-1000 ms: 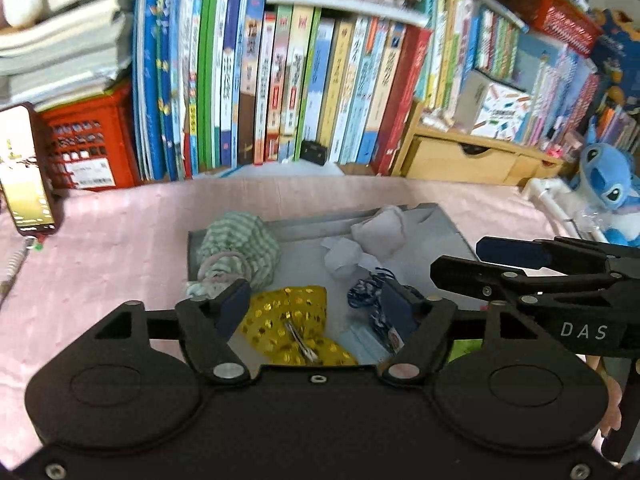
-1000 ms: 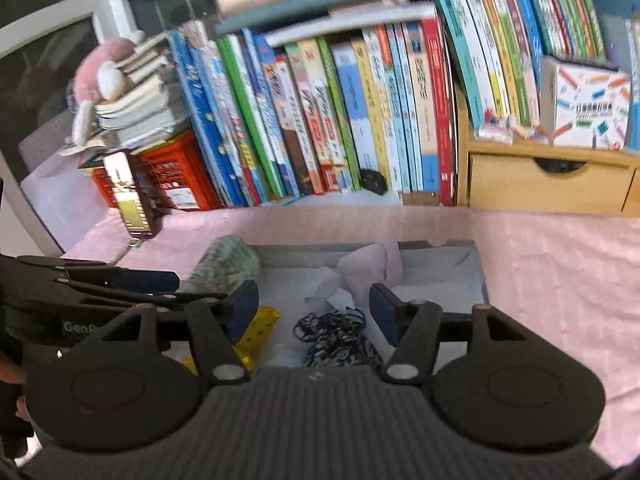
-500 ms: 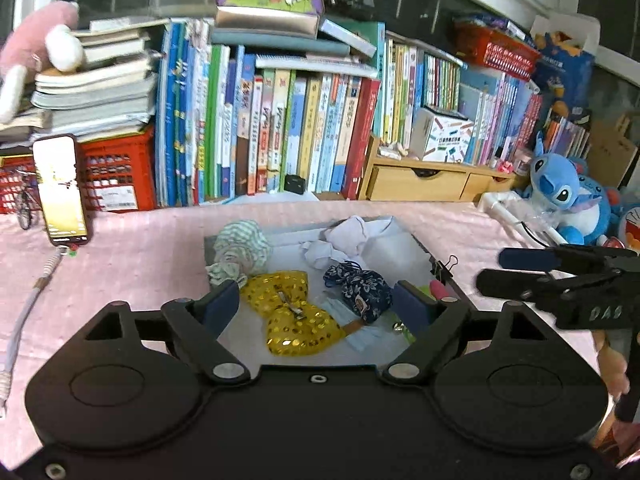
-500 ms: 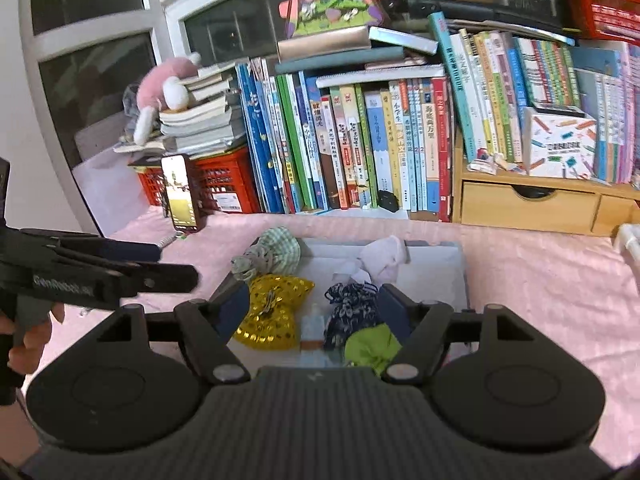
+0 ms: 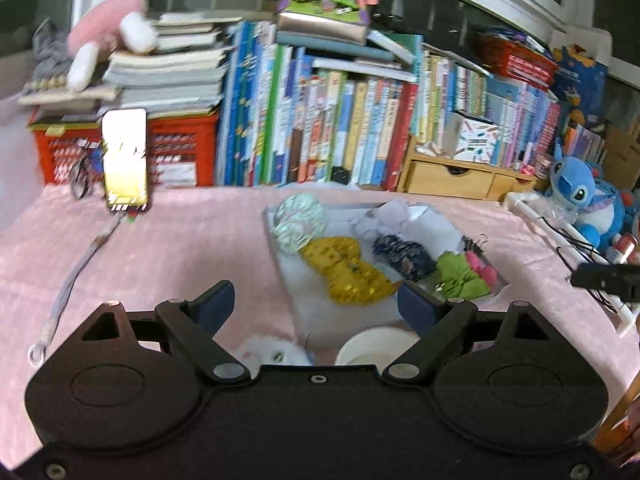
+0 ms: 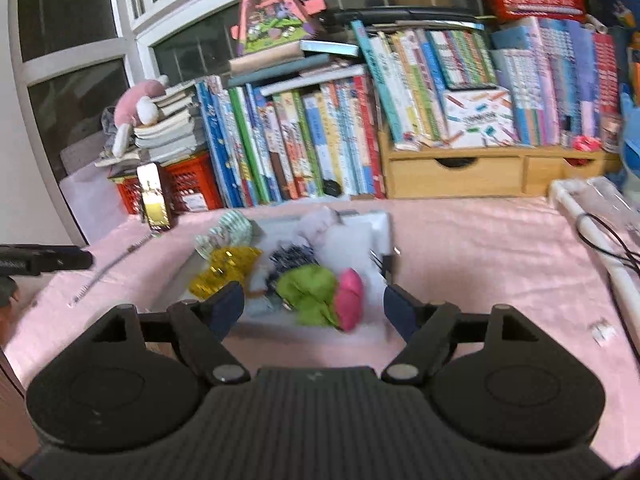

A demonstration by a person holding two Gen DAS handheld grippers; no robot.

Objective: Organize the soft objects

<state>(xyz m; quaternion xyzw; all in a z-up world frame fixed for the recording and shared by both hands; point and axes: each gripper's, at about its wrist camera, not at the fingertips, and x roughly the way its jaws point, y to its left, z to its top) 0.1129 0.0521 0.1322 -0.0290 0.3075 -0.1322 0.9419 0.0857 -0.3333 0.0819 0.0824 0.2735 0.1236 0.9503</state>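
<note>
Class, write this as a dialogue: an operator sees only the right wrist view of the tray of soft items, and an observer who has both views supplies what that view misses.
Operator: My right gripper is open before the grey tray. Is anything nearer than the tray?
Observer: Yes, a white fluffy item lies on the pink cloth, close in front of the left gripper.
Operator: Anything beside it?
Observer: A white round container, by the tray's near edge.
Operator: Is the left gripper open?
Observer: Yes, its jaws are wide apart and hold nothing.
</note>
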